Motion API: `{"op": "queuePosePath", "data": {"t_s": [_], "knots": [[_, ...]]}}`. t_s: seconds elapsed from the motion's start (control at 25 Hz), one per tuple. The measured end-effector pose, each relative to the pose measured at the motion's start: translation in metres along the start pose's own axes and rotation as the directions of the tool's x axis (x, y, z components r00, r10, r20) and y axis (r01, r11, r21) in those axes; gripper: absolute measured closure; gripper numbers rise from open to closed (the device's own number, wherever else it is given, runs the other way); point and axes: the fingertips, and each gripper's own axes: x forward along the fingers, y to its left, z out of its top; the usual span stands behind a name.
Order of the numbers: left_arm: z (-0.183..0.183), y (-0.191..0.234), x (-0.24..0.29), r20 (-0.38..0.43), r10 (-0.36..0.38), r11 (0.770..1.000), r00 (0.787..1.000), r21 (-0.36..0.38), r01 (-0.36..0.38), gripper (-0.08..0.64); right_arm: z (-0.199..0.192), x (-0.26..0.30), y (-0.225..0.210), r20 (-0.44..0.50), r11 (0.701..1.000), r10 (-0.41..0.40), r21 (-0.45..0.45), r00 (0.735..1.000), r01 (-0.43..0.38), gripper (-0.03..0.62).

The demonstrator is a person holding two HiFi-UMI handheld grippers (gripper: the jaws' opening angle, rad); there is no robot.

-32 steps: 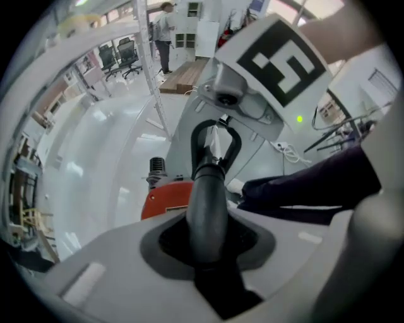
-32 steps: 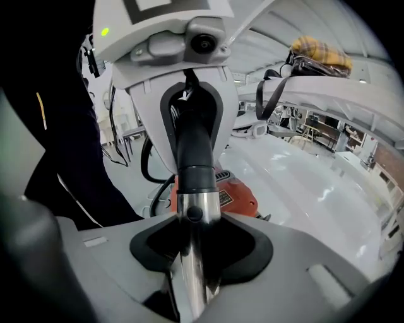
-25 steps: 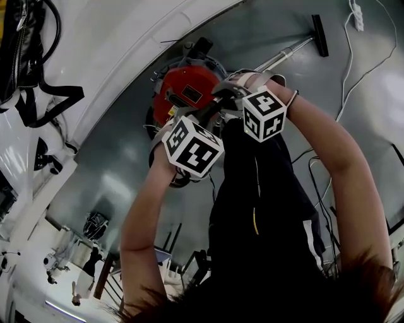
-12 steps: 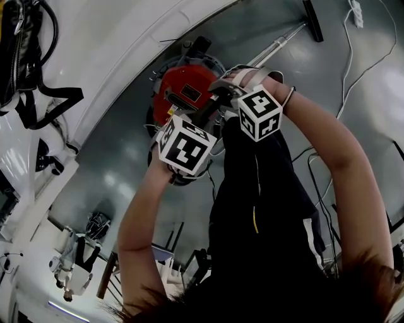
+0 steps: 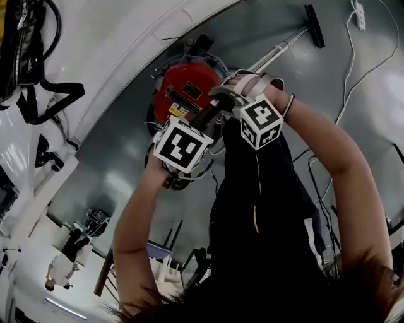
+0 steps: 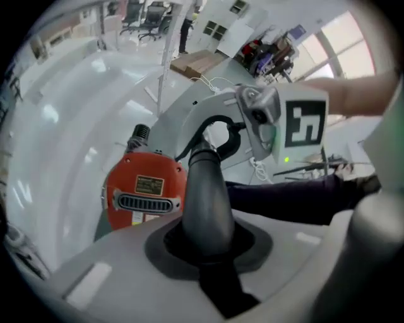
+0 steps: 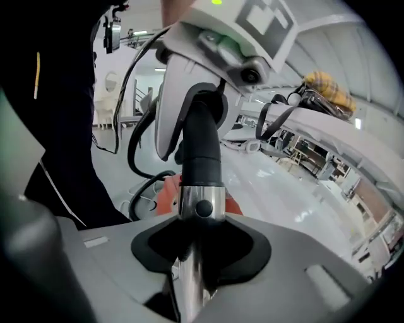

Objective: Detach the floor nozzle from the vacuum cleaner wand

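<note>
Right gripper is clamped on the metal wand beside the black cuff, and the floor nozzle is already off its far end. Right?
Not quite: the head view shows the floor nozzle still attached at the far end of the metal wand. The right gripper does clamp the wand beside the black cuff.

Glossy grey floor (image 5: 120, 151), red vacuum canister (image 5: 189, 85) standing on it, black floor nozzle (image 5: 314, 25) lying farther off, white power strip (image 5: 358, 14) near the nozzle.
</note>
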Motion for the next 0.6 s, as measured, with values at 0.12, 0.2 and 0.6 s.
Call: {"op": "queuePosePath", "data": {"t_s": [0.12, 0.2, 0.6], "knots": [[-0.006, -0.020, 0.004, 0.006, -0.259, 0.952, 0.966, -0.166, 0.256, 0.495, -0.001, 0.004, 0.003, -0.019, 0.996, -0.066, -0.059, 0.998, 0.065, 0.463], [-0.005, -0.032, 0.003, 0.035, -0.366, 0.901, 0.930, -0.236, 0.364, 0.502, -0.001, 0.003, 0.002, -0.024, 0.991, -0.095, -0.092, 0.995, 0.092, 0.466], [-0.006, 0.006, -0.010, -0.032, 0.189, 0.977, 0.981, 0.102, -0.185, 0.511, -0.001, 0.003, -0.004, -0.062, 0.990, 0.139, 0.020, 0.988, -0.138, 0.456]]}}
